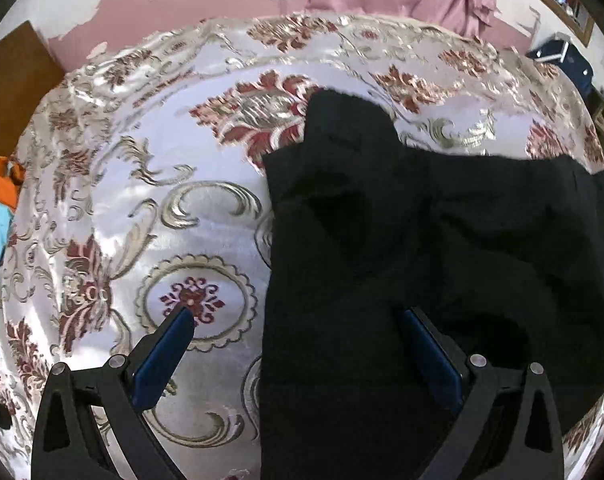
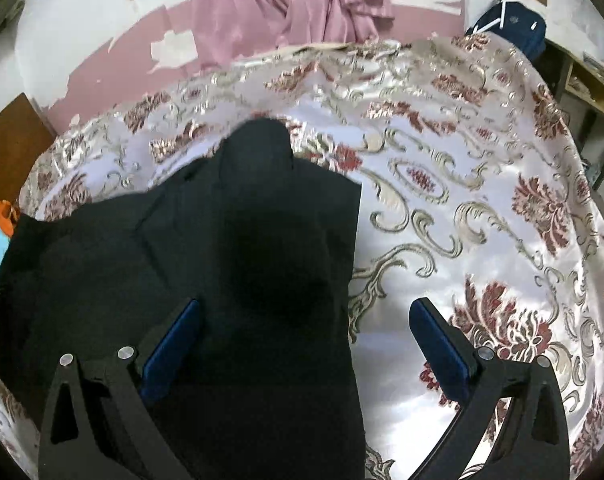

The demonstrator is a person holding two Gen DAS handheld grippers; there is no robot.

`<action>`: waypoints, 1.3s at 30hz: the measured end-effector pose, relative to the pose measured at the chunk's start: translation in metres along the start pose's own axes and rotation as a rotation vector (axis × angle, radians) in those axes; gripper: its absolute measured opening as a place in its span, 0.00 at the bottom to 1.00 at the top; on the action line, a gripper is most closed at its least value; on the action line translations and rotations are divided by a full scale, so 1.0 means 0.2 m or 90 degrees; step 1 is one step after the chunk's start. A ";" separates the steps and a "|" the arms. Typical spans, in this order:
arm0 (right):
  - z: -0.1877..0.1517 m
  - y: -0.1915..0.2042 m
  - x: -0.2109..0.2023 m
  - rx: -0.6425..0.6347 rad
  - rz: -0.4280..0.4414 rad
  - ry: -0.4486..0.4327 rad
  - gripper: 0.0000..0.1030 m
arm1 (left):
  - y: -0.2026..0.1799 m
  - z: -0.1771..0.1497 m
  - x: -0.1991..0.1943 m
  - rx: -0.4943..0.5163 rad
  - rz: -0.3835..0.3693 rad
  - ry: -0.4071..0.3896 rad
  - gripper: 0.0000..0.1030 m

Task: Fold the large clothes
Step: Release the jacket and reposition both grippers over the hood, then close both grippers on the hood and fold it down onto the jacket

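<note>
Bed (image 1: 101,208) under a shiny white spread (image 2: 482,280) with red and gold floral pattern, black garment (image 1: 402,240) lying rumpled across it, one narrow end (image 2: 261,140) reaching toward the far edge

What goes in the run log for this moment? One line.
left gripper open | right gripper open | black garment on bedspread, ungrasped

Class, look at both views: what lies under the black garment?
The black garment lies on a floral satin bedspread, which shows all around it. Anything between them is covered and cannot be seen.
</note>
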State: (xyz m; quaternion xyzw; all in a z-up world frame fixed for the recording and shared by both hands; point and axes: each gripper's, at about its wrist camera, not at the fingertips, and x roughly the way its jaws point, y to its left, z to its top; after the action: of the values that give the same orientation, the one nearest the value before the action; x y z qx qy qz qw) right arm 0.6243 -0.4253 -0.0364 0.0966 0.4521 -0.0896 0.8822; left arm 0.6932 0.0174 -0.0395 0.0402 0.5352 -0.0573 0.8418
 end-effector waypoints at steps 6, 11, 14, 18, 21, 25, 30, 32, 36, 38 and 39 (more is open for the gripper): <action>-0.01 -0.03 0.11 0.023 0.077 0.040 0.98 | 0.07 0.01 0.13 -0.044 -0.107 0.056 1.00; -0.05 -0.11 0.23 0.121 0.194 0.106 0.99 | 0.12 0.01 0.20 -0.059 -0.179 0.078 1.00; -0.06 -0.10 0.25 0.126 0.225 0.112 0.99 | 0.11 0.00 0.21 -0.056 -0.196 0.084 1.00; -0.09 0.01 0.24 0.083 0.267 0.128 0.99 | 0.07 0.00 0.23 -0.039 -0.221 0.101 1.00; -0.09 0.03 0.25 0.090 0.268 0.136 0.99 | 0.02 0.00 0.23 -0.030 -0.213 0.105 1.00; -0.10 0.04 0.27 0.098 0.259 0.141 0.99 | -0.03 0.01 0.24 -0.023 -0.184 0.100 1.00; -0.11 0.10 0.27 0.070 0.230 0.125 0.99 | -0.08 0.00 0.24 -0.011 -0.157 0.074 1.00; -0.12 0.12 0.27 0.063 0.222 0.116 0.99 | -0.08 -0.01 0.24 -0.010 -0.154 0.064 1.00; -0.11 0.15 0.26 0.059 0.208 0.107 0.99 | -0.07 0.00 0.25 -0.014 -0.160 0.059 1.00; -0.10 0.15 0.26 0.057 0.202 0.109 0.99 | -0.05 0.00 0.26 -0.019 -0.170 0.071 1.00; -0.09 0.15 0.26 0.060 0.201 0.111 0.99 | -0.04 0.00 0.26 -0.021 -0.174 0.075 1.00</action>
State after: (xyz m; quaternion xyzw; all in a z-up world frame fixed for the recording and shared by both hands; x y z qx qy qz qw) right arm 0.6481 -0.3950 -0.0871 0.2149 0.5016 0.0373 0.8371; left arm 0.7143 0.0071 -0.0874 -0.0432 0.5851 -0.1602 0.7938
